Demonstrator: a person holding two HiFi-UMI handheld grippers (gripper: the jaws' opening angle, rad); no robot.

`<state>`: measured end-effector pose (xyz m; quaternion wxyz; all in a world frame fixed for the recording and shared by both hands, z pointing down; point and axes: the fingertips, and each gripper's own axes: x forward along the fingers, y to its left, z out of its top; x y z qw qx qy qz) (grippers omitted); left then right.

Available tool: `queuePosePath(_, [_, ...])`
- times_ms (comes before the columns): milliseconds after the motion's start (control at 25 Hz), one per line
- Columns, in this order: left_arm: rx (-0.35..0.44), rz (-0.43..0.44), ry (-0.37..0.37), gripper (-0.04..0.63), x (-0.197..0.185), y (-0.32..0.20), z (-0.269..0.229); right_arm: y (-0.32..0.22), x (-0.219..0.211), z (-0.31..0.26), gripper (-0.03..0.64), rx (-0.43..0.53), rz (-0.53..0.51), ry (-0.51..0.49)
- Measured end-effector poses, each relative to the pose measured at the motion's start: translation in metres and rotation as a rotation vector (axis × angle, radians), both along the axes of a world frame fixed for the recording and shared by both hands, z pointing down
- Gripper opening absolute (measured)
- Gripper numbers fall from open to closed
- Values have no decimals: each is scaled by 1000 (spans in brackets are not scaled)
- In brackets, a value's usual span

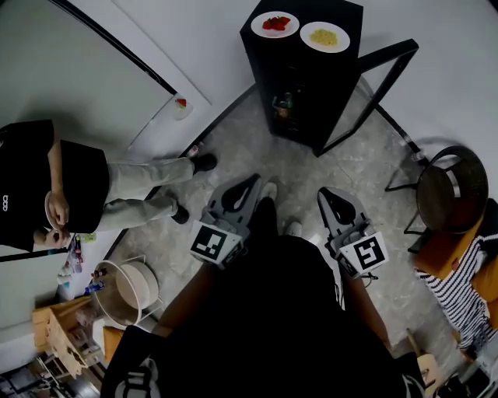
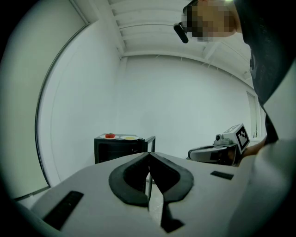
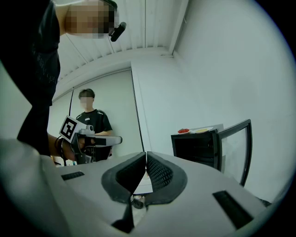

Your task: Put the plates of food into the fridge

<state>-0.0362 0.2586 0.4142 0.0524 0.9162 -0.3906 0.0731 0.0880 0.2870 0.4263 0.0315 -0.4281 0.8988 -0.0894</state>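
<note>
1. Both plates are sitting on top of the black fridge (image 1: 305,82), not inside it. The plate of red food (image 1: 275,24) is lying to the left and the plate of yellow food (image 1: 324,36) just beside it, each close to an edge of the top.
2. The left tool (image 1: 254,180) and the right tool (image 1: 327,194) are pointing roughly level, well apart from the fridge. Each has its jaws pressed together with nothing between them.
3. Arriving with jaws like this would likely be shoving a plate rather than gripping it, and a nudged plate could be sliding off the top.
4. Pinching only a thin rim may be letting the plate tip, so the food could be spilling on the way down to a shelf.
5. The door (image 1: 389,51) is hanging open toward the right, its frame jutting into the approach. The right tool or a carried plate could be clipping it.
6. Some items are already showing inside the fridge, and how much shelf room is remaining cannot be told.
7. The floor (image 1: 257,151) ahead is lying open. A bystander (image 1: 78,186) is stretching legs in from the left and a chair (image 1: 451,190) is standing at the right, so the straight middle path is looking safest.
</note>
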Motion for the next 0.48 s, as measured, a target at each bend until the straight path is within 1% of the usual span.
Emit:
queuePosePath(240, [0, -10, 14, 23, 0, -13, 4, -7, 3, 5, 28, -12, 18, 3])
queuePosePath(480, [-12, -21, 27, 23, -4, -39, 11, -30, 2, 10, 28, -32, 16, 21])
